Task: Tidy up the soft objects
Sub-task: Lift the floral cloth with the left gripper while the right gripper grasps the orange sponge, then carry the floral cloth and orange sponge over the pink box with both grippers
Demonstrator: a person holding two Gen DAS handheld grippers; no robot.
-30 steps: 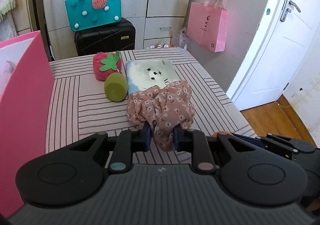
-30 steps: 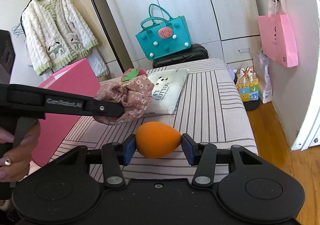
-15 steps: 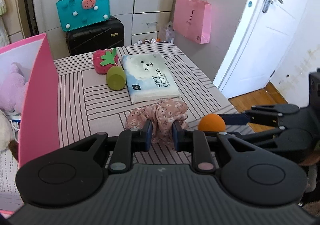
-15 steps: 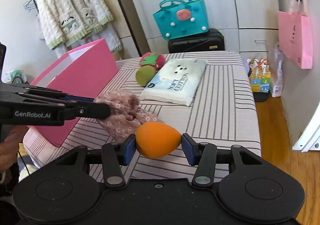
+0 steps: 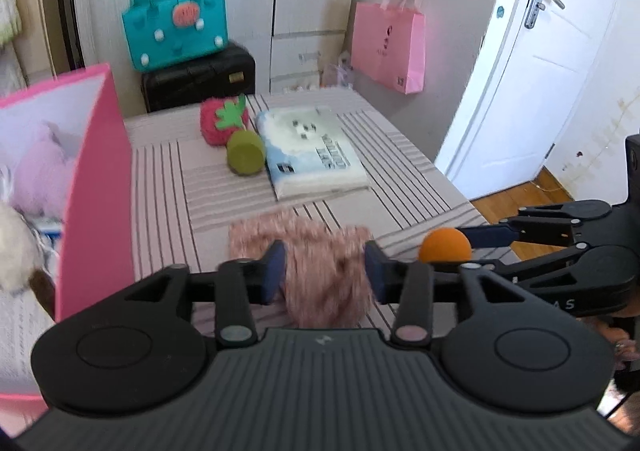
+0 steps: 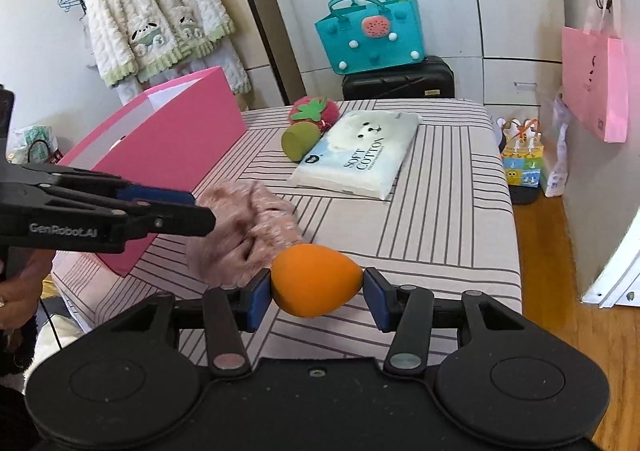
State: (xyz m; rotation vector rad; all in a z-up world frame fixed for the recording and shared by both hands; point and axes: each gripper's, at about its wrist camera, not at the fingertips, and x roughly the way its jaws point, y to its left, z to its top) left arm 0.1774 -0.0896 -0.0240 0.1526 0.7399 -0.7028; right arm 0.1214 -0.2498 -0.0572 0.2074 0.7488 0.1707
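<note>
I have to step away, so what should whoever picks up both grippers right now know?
Left gripper: open, the floral cloth blurred between its fingers, low over the striped table.
Right gripper: shut on the orange sponge, held near the table's front edge.
On the table: green sponge, strawberry plush, cotton tissue pack.
Pink box at left already holds plush toys.
Left: cloth, both sponges, strawberry, tissue pack.

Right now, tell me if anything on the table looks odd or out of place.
Nothing looks spilled or damaged. The one oddity: the floral cloth lies motion-blurred between the open left gripper, apparently just let go short of the pink box. The right gripper holds the orange sponge.
</note>
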